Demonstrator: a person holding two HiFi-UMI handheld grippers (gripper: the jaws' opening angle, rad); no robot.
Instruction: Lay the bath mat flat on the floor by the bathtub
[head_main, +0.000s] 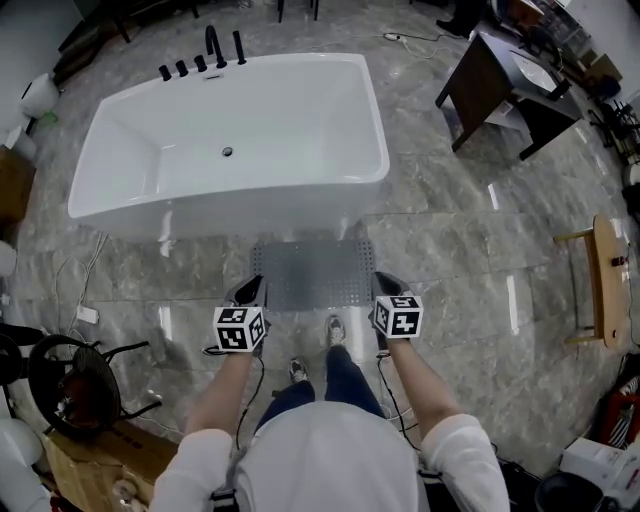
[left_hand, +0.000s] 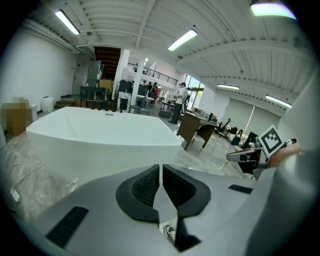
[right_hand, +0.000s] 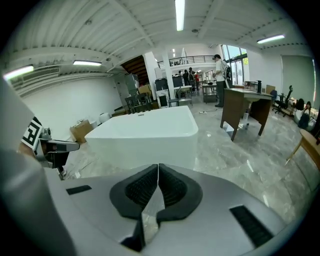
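Fingers (left_hand: 142, 190) of left gripper (head_main: 252, 293): pressed together, pinching a thin grey edge of the bath mat (head_main: 313, 274) between the dark pads.
Fingers (right_hand: 140, 189) of right gripper (head_main: 385, 290): likewise closed, with a thin grey fold of the mat caught between them.
Arm pose: both forearms (head_main: 225, 390) are bare and reach forward and down from white sleeves (head_main: 455, 440), roughly parallel; the grippers are level with each other and sit a mat's width apart, jaws pointing toward the bathtub (head_main: 235, 140).
Mat hold: each gripper has one near corner, left at the left corner, right at the right.
Mat position: spread out as a flat grey rectangle ahead of the grippers, its far edge close to the tub's side wall; whether it rests on the floor (head_main: 450, 250) cannot be told.
Feet: the person's shoes (head_main: 333, 328) stand just behind the mat's near edge, between the two grippers.
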